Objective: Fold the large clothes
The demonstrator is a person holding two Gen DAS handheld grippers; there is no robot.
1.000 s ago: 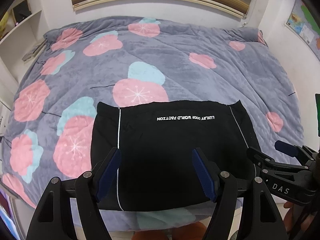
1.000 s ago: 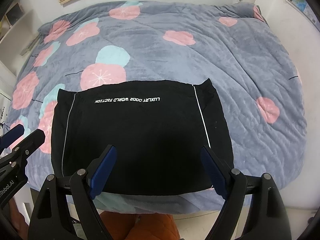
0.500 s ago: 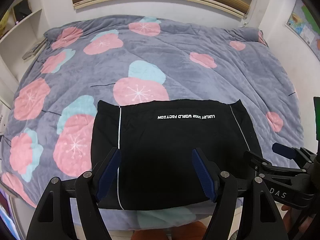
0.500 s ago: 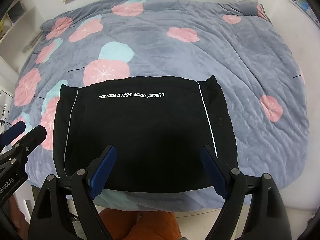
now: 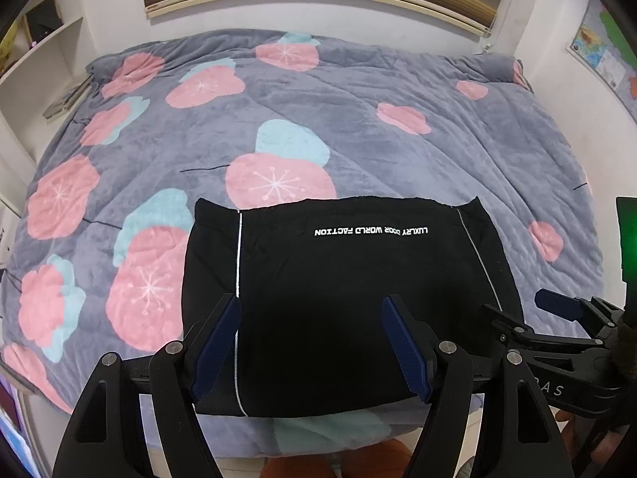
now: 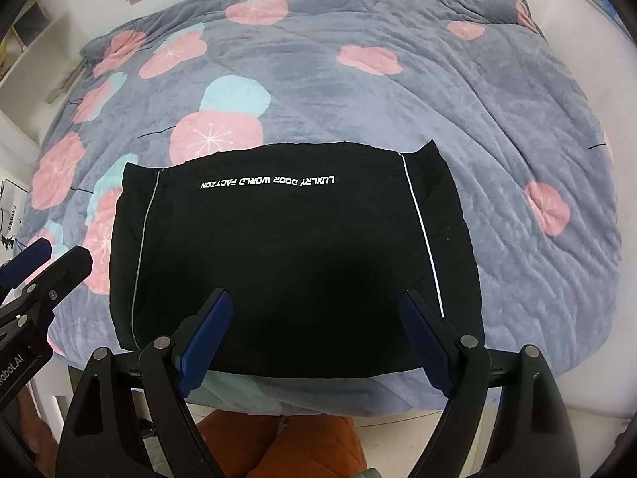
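Note:
A black garment (image 5: pixel 346 298) with white side stripes and white lettering lies folded into a flat rectangle at the near edge of the bed; it also shows in the right wrist view (image 6: pixel 290 247). My left gripper (image 5: pixel 312 320) is open and empty, held above the garment's near part. My right gripper (image 6: pixel 316 312) is open and empty, also above the near part. The right gripper shows at the right of the left wrist view (image 5: pixel 557 310), and the left gripper at the left of the right wrist view (image 6: pixel 43 259).
The bed is covered by a grey quilt (image 5: pixel 358 91) with pink and teal flowers, also in the right wrist view (image 6: pixel 497 99). White shelves (image 5: pixel 36 51) stand at the left, a wall with a map (image 5: pixel 605 55) at the right. Orange clothing (image 6: pixel 294 446) shows below the bed edge.
Both grippers have drifted slightly, the right wrist view pulling back a little from the bed. The garment has not moved and both grippers stay open.

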